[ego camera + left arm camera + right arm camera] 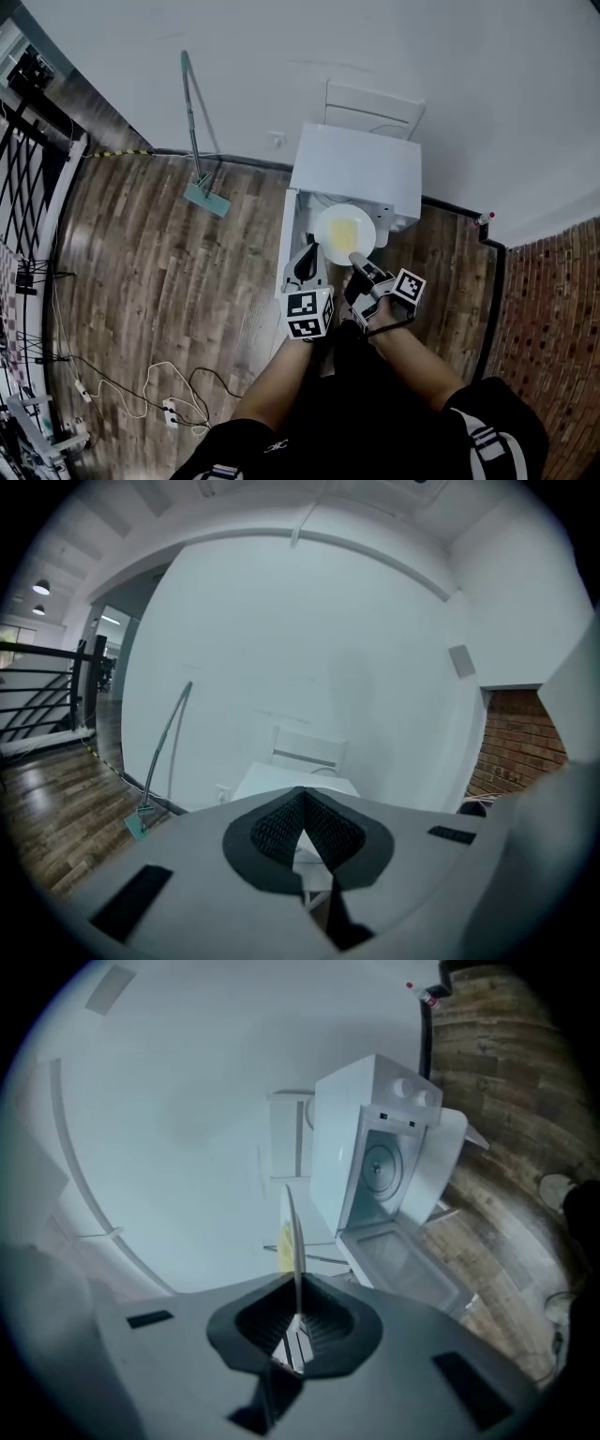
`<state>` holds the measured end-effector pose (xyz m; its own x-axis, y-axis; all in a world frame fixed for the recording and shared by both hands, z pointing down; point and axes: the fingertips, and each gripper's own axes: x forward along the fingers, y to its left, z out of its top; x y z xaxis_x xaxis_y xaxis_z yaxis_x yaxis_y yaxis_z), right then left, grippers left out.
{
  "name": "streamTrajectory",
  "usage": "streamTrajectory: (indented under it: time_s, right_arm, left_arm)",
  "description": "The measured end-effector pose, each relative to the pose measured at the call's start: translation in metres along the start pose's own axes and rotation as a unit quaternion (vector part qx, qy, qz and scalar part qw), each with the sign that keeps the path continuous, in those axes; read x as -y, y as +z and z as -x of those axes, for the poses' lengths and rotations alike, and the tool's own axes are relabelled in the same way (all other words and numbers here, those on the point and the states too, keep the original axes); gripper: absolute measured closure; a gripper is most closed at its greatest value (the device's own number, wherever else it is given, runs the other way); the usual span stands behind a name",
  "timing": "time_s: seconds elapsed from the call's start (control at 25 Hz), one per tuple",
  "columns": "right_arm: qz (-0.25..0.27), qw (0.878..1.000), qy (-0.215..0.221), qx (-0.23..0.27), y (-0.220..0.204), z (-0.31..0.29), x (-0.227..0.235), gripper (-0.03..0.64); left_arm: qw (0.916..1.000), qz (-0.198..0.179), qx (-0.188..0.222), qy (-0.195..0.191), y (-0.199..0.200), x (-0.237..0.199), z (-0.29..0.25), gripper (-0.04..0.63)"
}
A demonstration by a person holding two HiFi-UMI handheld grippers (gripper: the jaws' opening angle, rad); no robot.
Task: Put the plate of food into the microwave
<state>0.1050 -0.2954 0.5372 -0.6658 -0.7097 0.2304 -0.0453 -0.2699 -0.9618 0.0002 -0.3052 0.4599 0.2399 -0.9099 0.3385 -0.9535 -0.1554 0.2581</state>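
Two sets of tongs are seen: the right tongs (298, 1324) are clamped on the near rim of the white plate (345, 234) of yellow food (343, 229), just before the open microwave (356, 167), the left tongs (302, 801) are closed empty, and the plate is judged stiff, slick and breakable, best gripped firmly by its rim.

head view looks steeply down; both gripper views face the microwave (370, 1119).

Head view: the yellow food (343, 231) on the plate (367, 228) is too small to identify. Right gripper view: the plate shows edge-on, its top hidden. The person's legs (487, 431) are cut off below.
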Motion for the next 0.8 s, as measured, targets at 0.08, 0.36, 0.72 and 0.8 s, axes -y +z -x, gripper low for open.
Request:
streamTrajectory:
  time_s: [0.08, 0.36, 0.72, 0.8]
  right_arm:
    - [-0.004, 1.000, -0.008, 0.005, -0.004, -0.002, 0.021, 0.592]
    - [-0.017, 0.998, -0.027, 0.048, 0.004, -0.017, 0.116, 0.592]
    - [0.021, 0.998, -0.005, 0.067, 0.058, -0.072, 0.194, 0.592]
    - [0.030, 0.997, 0.006, 0.073, 0.074, -0.086, 0.203, 0.592]
  left_arm:
    - [1.0000, 0.000, -0.005, -0.003, -0.015, -0.008, -0.002, 0.598]
    - [0.9998, 0.010, -0.005, -0.014, -0.083, -0.043, -0.031, 0.598]
    - [0.9986, 0.004, 0.022, -0.048, -0.164, -0.047, -0.086, 0.598]
    - [0.9982, -0.008, 0.029, -0.051, -0.176, -0.048, -0.099, 0.598]
